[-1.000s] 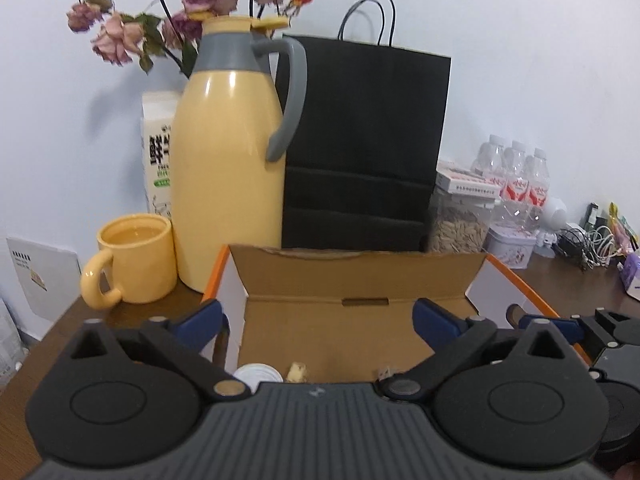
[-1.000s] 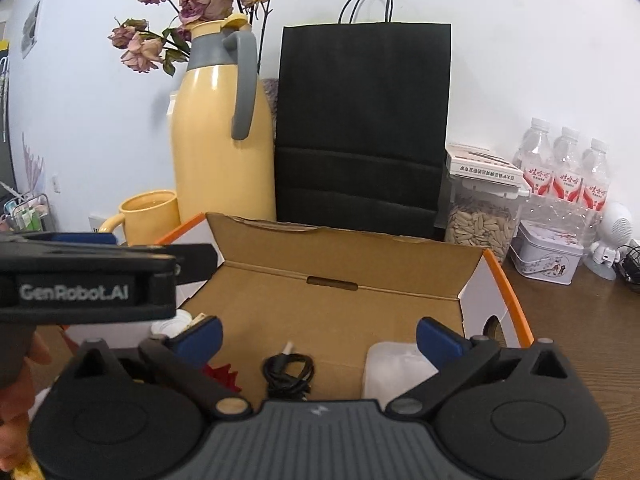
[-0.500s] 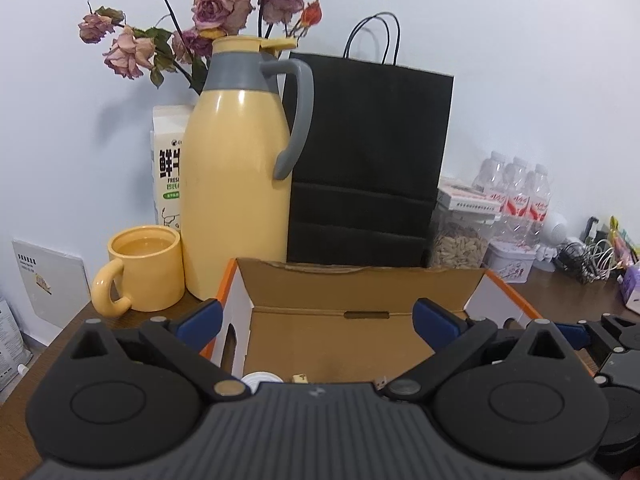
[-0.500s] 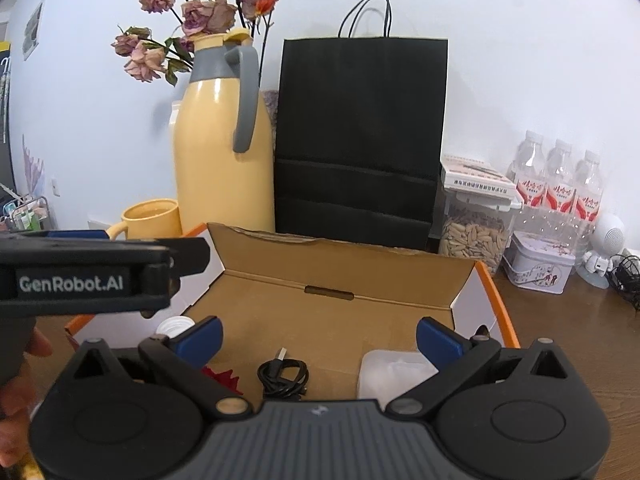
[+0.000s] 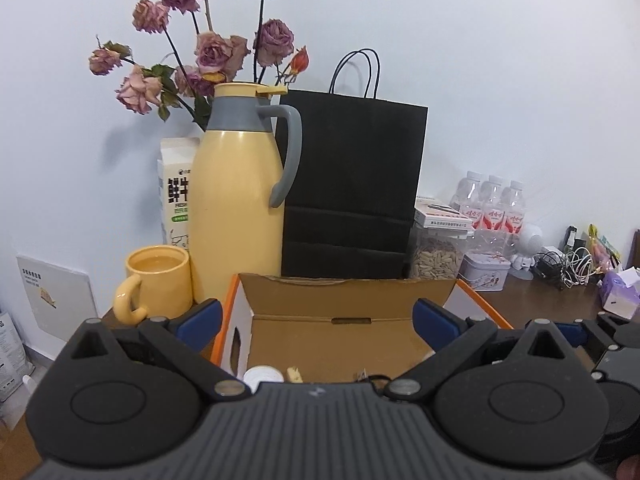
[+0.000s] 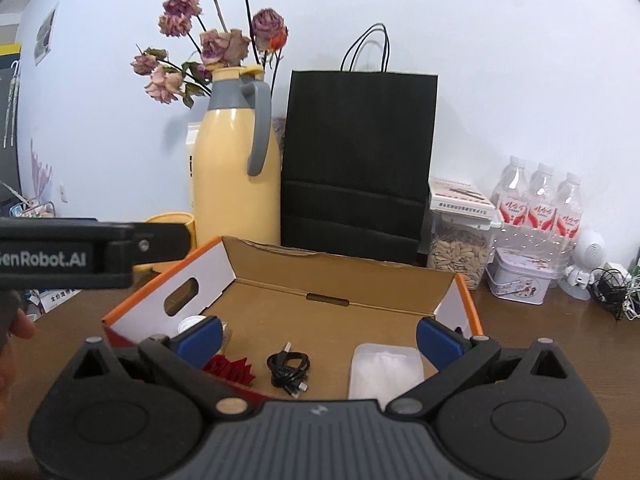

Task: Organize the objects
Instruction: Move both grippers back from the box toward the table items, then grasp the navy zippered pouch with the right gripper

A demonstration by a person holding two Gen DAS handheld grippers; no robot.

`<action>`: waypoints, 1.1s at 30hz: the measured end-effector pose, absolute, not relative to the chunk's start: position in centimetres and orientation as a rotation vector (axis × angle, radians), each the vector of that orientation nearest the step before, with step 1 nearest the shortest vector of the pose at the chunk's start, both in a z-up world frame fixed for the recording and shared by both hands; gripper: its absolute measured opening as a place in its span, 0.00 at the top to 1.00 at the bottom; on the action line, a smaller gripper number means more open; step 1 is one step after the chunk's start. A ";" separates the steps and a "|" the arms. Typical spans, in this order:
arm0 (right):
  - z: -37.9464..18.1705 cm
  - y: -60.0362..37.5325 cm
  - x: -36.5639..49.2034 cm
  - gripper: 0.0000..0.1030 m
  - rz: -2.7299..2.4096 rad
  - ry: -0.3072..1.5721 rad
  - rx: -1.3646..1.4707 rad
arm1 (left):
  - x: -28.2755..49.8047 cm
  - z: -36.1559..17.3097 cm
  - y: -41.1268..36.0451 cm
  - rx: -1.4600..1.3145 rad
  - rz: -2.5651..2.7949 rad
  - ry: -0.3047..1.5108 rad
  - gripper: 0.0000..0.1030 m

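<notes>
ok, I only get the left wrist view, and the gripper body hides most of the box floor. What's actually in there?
Observer: The right wrist view shows a coiled black cable lying on the floor of the box, near the front middle.
Operator: Anything to its right?
Observer: A flat white pouch, lying apart from the cable.
Operator: And to its left?
Observer: A red folded paper piece, partly hidden behind a finger of the right gripper.
</notes>
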State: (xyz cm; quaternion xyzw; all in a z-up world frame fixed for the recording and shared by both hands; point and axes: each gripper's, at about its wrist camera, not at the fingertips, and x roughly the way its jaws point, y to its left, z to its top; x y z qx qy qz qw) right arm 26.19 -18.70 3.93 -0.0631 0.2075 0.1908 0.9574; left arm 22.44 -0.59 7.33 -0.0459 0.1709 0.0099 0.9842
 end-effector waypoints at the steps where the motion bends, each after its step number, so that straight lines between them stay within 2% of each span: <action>1: 4.0 -18.9 25.7 0.00 0.387 0.418 -0.131 | 21.9 7.3 -0.5 -0.093 0.020 0.343 0.00; 17: 1.6 -21.3 17.1 0.00 0.396 0.474 -0.143 | 14.3 5.8 0.6 -0.046 0.027 0.411 0.00; 33: -2.1 -21.4 14.1 0.00 0.412 0.576 -0.155 | 10.3 2.0 2.6 -0.063 0.068 0.526 0.00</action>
